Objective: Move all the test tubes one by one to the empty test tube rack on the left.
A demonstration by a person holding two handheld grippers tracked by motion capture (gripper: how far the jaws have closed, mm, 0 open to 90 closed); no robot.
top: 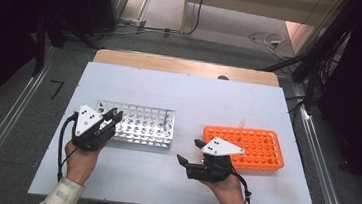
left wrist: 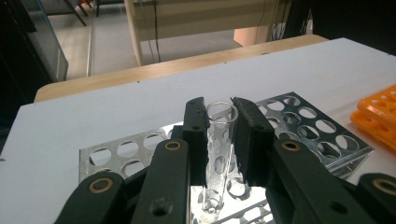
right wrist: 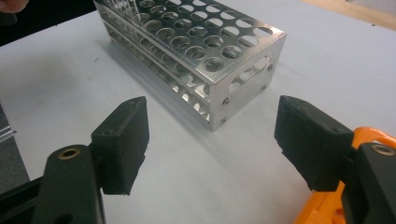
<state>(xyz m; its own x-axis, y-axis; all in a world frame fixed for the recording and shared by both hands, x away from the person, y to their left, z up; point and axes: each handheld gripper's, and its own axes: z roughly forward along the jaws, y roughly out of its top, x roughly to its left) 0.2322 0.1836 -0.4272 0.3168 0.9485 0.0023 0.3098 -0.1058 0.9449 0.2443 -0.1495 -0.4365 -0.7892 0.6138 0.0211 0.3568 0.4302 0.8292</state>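
Note:
My left gripper [top: 112, 114] is shut on a clear test tube [left wrist: 218, 140], which stands upright between the pads. The tube's lower end reaches into a hole at the left end of the shiny metal rack [top: 146, 125]. In the left gripper view the jaws [left wrist: 219, 116] clamp the tube just below its open rim, above the metal rack [left wrist: 308, 121]. My right gripper [top: 188, 150] rests low on the table, left of the orange rack [top: 260, 150], pointing towards the metal rack. Its jaws [right wrist: 215, 140] stand wide open with nothing between them, and the metal rack [right wrist: 196, 42] lies beyond them.
A clear tube [top: 241, 123] sticks up at the far edge of the orange rack. The white board [top: 180, 92] covers a wooden table whose far edge [top: 187, 65] shows behind it. A corner of the orange rack [right wrist: 322, 210] lies under the right jaw.

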